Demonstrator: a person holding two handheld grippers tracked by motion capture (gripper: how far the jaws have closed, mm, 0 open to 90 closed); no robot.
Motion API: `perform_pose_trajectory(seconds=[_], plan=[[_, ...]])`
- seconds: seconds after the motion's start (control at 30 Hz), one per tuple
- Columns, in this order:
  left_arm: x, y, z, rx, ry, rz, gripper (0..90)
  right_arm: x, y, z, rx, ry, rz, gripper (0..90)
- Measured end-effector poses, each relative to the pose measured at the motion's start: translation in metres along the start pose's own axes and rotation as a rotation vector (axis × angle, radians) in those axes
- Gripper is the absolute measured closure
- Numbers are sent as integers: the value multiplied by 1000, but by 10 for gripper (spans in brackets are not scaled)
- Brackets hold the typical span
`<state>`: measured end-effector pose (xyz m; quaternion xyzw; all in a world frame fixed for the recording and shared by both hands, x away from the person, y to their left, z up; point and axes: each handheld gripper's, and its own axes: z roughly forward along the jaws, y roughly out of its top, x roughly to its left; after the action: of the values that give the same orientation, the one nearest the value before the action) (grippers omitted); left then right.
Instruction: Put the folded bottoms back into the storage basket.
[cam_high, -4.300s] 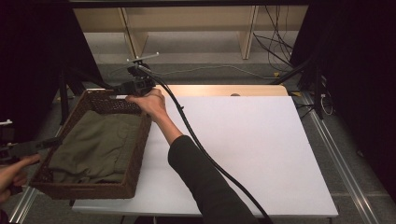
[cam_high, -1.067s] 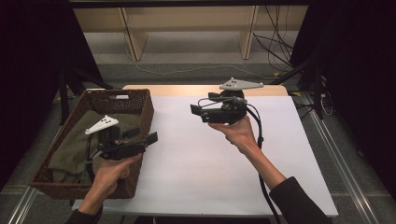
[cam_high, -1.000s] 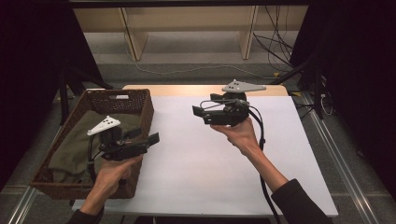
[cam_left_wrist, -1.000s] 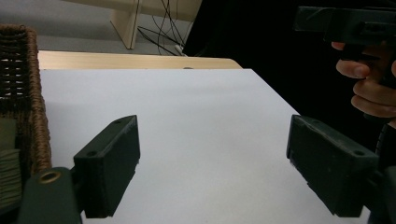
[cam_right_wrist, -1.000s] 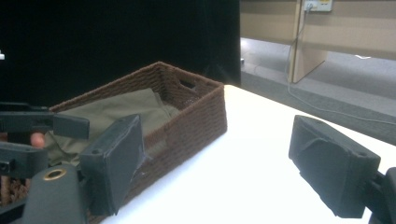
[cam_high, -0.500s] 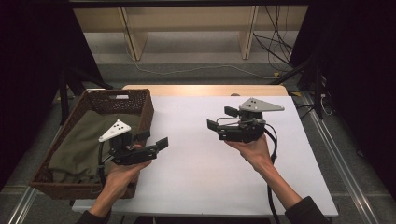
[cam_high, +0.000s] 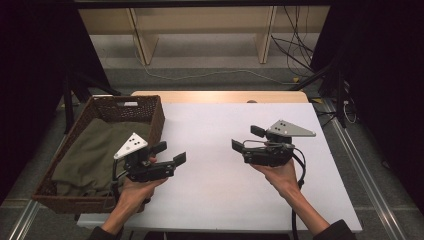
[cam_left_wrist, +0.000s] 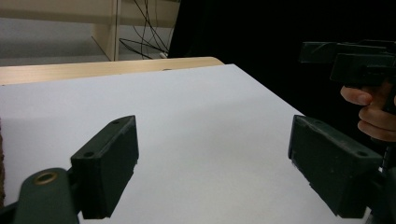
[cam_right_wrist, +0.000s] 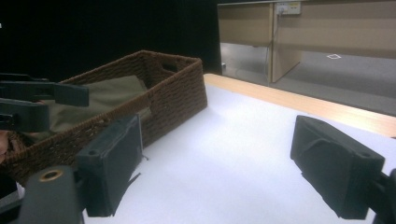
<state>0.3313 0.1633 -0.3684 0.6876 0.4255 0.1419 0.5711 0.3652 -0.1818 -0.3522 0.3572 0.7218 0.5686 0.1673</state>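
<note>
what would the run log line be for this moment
left gripper: open, empty, over table | right gripper: open, empty | olive cloth: in wicker basket

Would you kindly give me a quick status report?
Left gripper and right gripper open, empty, above table. Green cloth in basket. Nothing blocking.
</note>
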Motion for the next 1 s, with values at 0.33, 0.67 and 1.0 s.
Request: perform_pose_trajectory(seconds=[0.33, 0.67, 1.0], plan=[[-3, -7, 3, -17, -14, 35, 156, 0, -16, -15, -5, -23, -13, 160], [-7, -16, 7, -6, -16, 77, 154, 5, -32, -26, -13, -24, -25, 160], [-11, -26, 10, -2, -19, 105, 153, 8, -45, -36, -14, -40, -35, 157]])
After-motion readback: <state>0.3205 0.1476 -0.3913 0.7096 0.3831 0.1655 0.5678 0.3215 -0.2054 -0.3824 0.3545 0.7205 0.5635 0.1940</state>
